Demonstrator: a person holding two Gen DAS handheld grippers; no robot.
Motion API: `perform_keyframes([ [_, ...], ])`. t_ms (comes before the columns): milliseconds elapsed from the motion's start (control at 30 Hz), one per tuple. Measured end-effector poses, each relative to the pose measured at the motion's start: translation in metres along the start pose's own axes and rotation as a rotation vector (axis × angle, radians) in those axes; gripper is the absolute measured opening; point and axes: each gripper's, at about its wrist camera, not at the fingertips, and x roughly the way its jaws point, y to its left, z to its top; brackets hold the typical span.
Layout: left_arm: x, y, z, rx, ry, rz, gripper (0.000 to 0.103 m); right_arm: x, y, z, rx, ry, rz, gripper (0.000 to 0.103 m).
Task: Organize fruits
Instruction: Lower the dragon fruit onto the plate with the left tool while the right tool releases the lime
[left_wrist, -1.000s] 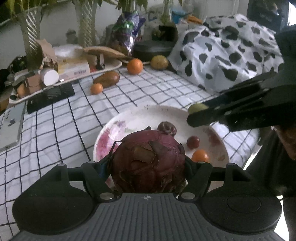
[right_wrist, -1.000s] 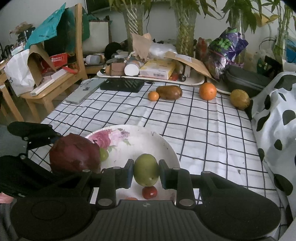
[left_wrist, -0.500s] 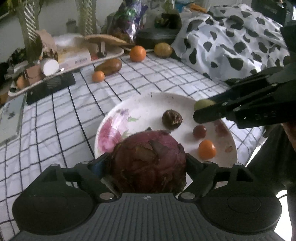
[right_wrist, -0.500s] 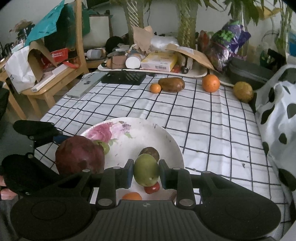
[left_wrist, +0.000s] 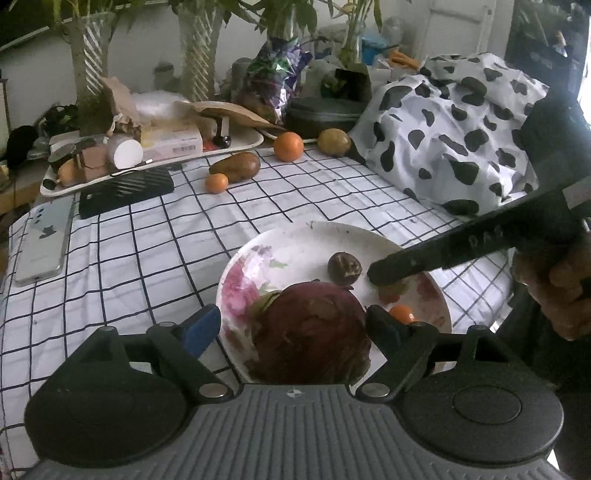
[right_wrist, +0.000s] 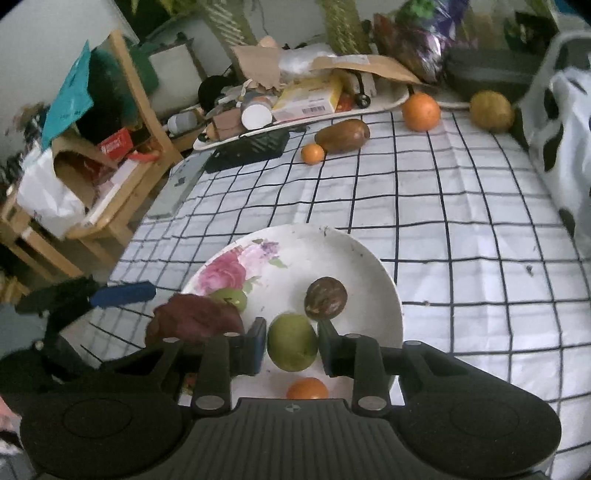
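Left hand-held gripper (left_wrist: 293, 325) has just been opening; jaws now stand wide, clear gap on the left side of the big dark-red round fruit (left_wrist: 310, 339), which sits on the near-left part of the white floral-print plate (left_wrist: 295, 243). Whether the right pad touches the fruit I cannot tell. Right hand-held gripper (right_wrist: 291, 345) has also just been opening; jaws narrow but parted, small round green fruit (right_wrist: 292, 341) between them with slim gaps on both sides, low over the plate's near edge. Left view hides this green fruit behind the right gripper's black finger and shows the person's hand (left_wrist: 554, 288) holding that gripper. Right view alone shows a second small green fruit (right_wrist: 231, 298) behind the dark-red one. Also on the plate: brown wrinkled round fruit (right_wrist: 325, 298) at centre, small orange fruit (right_wrist: 307, 389) near edge; a small red fruit (left_wrist: 389, 295) shows only in the left view. Far on the white black-grid cloth tabletop (right_wrist: 443, 221): brown oblong fruit (right_wrist: 342, 136), tiny orange fruit (right_wrist: 313, 153), large orange (right_wrist: 421, 111), yellow-green round fruit (right_wrist: 491, 110). Only the right view shows the wooden chair (right_wrist: 122, 177) at far left.
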Motion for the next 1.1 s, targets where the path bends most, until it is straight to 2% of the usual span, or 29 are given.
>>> perform_keyframes([
  [33, 0.000, 0.000, 0.000, 0.000, 0.000, 0.000, 0.085, -0.001, -0.001, 0.001, 0.015, -0.005, 0.009, 0.046],
  [100, -0.002, -0.001, -0.001, 0.000, 0.000, 0.002, 0.085, -0.003, -0.004, 0.002, 0.050, -0.019, 0.034, 0.062],
  [133, -0.002, -0.001, -0.001, -0.001, -0.001, 0.003, 0.085, -0.004, -0.006, 0.002, 0.064, -0.026, 0.041, 0.066],
  [233, -0.003, -0.001, -0.002, -0.005, -0.003, 0.002, 0.085, -0.008, -0.008, 0.002, 0.073, -0.042, 0.024, 0.071],
  [467, -0.008, -0.001, -0.003, -0.015, -0.010, 0.026, 0.085, -0.017, 0.003, -0.008, -0.006, -0.074, -0.078, 0.097],
  [567, -0.010, -0.002, -0.004, -0.022, -0.009, 0.038, 0.085, -0.021, 0.010, -0.013, -0.052, -0.093, -0.141, 0.103],
  [900, -0.017, -0.004, -0.006, -0.043, -0.022, 0.059, 0.085, -0.023, 0.026, -0.028, -0.172, -0.103, -0.270, 0.103],
  [1100, -0.017, -0.006, -0.006, -0.038, -0.023, 0.061, 0.085, -0.023, 0.028, -0.031, -0.192, -0.103, -0.280, 0.103],
])
